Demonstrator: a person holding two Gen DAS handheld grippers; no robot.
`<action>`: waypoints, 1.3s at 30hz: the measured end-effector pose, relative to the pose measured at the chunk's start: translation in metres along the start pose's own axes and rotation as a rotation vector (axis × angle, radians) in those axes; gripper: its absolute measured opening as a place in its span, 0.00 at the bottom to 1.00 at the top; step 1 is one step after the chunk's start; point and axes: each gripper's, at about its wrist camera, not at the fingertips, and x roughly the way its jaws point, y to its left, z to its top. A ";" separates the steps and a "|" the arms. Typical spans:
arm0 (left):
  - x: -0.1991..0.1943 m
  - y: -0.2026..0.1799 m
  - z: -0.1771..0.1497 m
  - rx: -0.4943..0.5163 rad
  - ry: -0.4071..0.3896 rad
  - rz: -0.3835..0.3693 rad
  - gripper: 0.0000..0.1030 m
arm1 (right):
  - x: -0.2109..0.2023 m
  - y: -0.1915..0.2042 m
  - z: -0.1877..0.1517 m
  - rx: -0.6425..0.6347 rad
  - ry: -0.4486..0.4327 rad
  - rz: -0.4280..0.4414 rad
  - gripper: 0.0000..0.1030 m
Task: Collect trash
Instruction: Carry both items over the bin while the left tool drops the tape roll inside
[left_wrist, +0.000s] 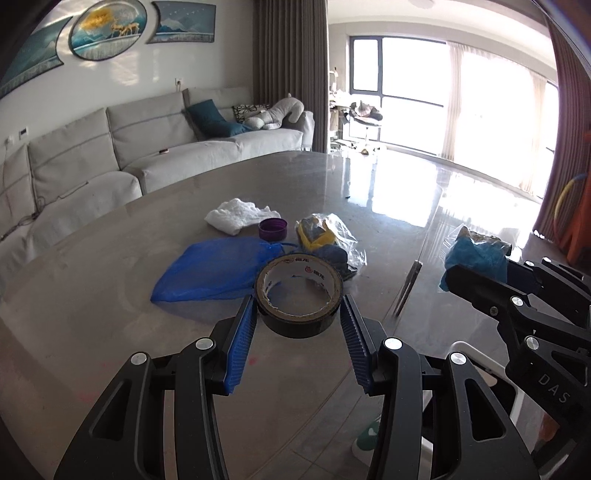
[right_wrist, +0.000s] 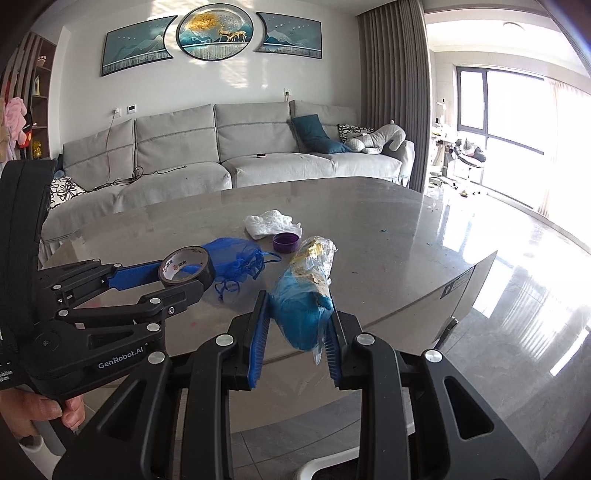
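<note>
My left gripper (left_wrist: 298, 317) is shut on a black tape roll (left_wrist: 298, 295), held above the near table edge; the gripper (right_wrist: 186, 278) and roll (right_wrist: 186, 269) also show in the right wrist view. My right gripper (right_wrist: 297, 332) is shut on a clear plastic bag with blue and yellow contents (right_wrist: 304, 302), also seen at the right of the left wrist view (left_wrist: 474, 254). On the table lie a blue mesh pouch (left_wrist: 210, 273), a purple cap (left_wrist: 272, 229), a white crumpled tissue (left_wrist: 240, 214) and a second clear bag with yellow and blue scraps (left_wrist: 328, 240).
The grey stone table (left_wrist: 110, 295) has its right edge (left_wrist: 410, 288) beside glossy floor. A grey sofa (right_wrist: 221, 155) stands beyond the far edge. A white and green object (left_wrist: 365, 439) shows on the floor below the grippers.
</note>
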 end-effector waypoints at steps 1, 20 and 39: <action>0.000 -0.006 -0.001 0.014 -0.002 -0.005 0.45 | -0.001 -0.004 -0.002 0.002 0.003 -0.007 0.28; 0.025 -0.094 -0.033 0.142 0.112 -0.174 0.45 | -0.033 -0.063 -0.055 0.044 0.062 -0.125 0.28; 0.050 -0.191 -0.075 0.297 0.264 -0.303 0.45 | -0.064 -0.116 -0.109 0.112 0.137 -0.226 0.29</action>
